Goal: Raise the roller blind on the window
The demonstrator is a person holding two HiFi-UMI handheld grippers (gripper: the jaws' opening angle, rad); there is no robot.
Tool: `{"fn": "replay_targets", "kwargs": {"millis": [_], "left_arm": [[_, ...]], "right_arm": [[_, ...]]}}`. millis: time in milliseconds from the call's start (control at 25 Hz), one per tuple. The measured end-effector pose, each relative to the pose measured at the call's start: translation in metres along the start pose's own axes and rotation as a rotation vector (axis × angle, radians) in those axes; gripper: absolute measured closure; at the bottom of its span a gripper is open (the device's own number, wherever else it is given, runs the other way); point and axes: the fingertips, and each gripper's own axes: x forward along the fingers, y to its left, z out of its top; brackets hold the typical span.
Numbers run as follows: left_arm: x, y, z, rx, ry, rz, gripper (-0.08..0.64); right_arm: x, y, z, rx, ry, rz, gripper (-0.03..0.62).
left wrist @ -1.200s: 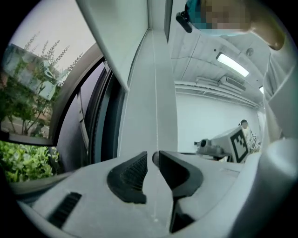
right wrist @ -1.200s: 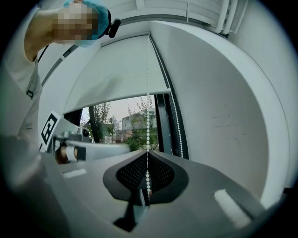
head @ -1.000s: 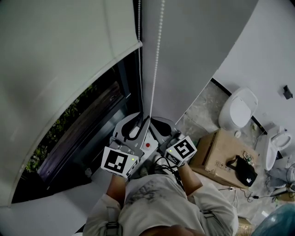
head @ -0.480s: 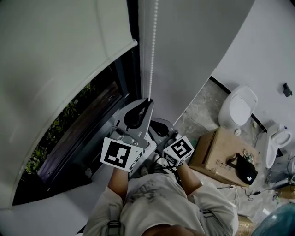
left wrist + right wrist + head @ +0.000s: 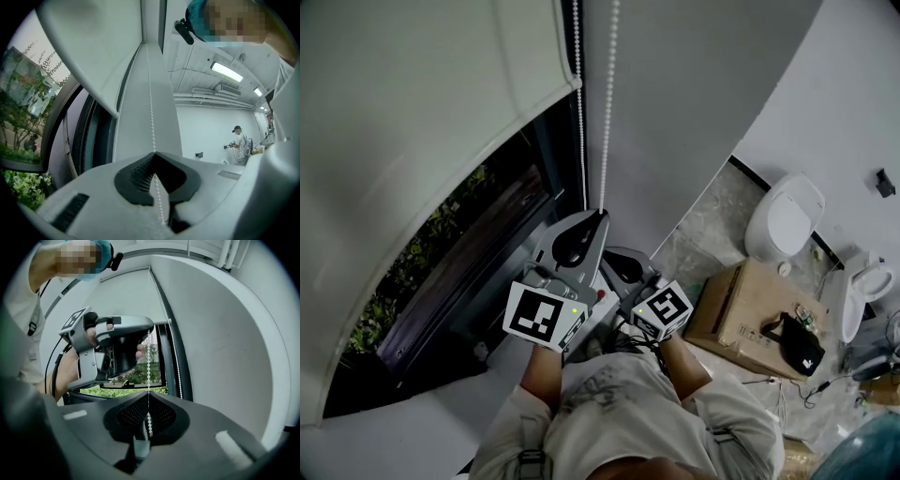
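A: What's around, and is anything in the way?

B: A cardboard box (image 5: 733,307) sits on the floor (image 5: 712,220) at the right with a black bag (image 5: 798,349) on it, and a toilet (image 5: 786,220) stands beyond it by the pale wall (image 5: 825,112). Nothing blocks the bead chain (image 5: 606,112).

A: And the blind?

B: The roller blind (image 5: 422,141) covers the upper window (image 5: 478,239), with greenery showing below its edge. The chain hangs just beside it in two strands.

A: The grippers?

B: The left gripper (image 5: 153,153) has its jaws together on one strand. The right gripper (image 5: 148,393) is pinched on the same strand just below it – beads dangle inside its jaw hollow.
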Motion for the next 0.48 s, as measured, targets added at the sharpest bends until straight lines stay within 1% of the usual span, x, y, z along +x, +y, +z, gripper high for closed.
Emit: {"fn": "replay_targets", "kwargs": {"millis": [480], "left_arm": [[-0.009, 0.000, -0.042, -0.063, 0.071, 0.010, 0.552]], "right_arm": [[-0.004, -0.001, -0.040, 0.044, 0.067, 0.000, 0.580]]}}
